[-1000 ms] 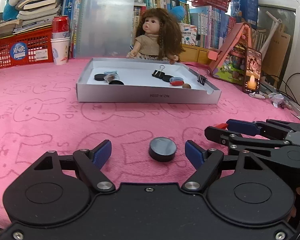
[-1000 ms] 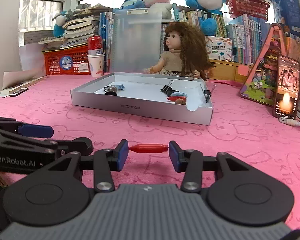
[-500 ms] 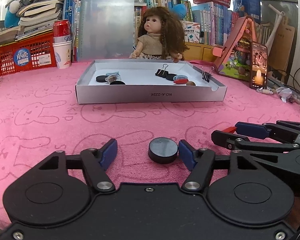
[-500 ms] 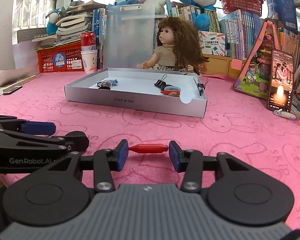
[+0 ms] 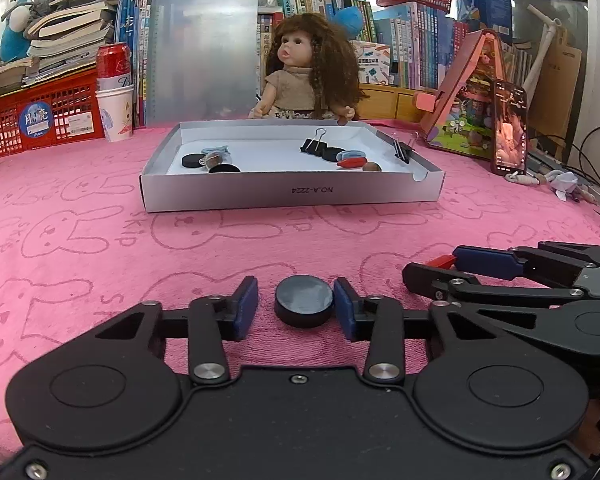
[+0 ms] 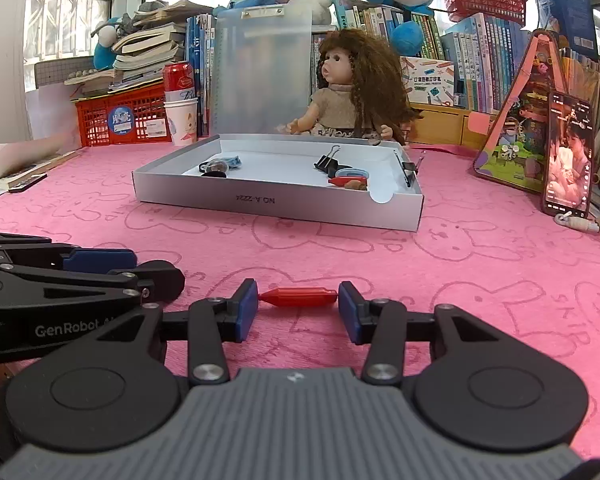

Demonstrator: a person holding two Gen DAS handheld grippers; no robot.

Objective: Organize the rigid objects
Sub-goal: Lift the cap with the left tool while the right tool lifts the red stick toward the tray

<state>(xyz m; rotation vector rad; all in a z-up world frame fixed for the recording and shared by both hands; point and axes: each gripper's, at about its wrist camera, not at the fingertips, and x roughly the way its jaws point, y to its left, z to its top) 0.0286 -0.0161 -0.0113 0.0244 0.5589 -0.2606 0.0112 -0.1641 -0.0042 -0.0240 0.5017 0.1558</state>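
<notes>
Left wrist view shows the bench (image 5: 80, 240) under a pink bunny cloth, with bare pink room up to the near wall of the shallow grey cardboard tray (image 5: 292, 196). Books and toys crowd the far edge. The left hand-held gripper (image 5: 296, 304) has just been closing around the flat round black disc (image 5: 304, 306); its right pad touches the disc and its left pad stands a bit apart. The right hand-held gripper (image 6: 298, 306) is clamped on the ends of the small red plastic clip (image 6: 298, 297).
</notes>
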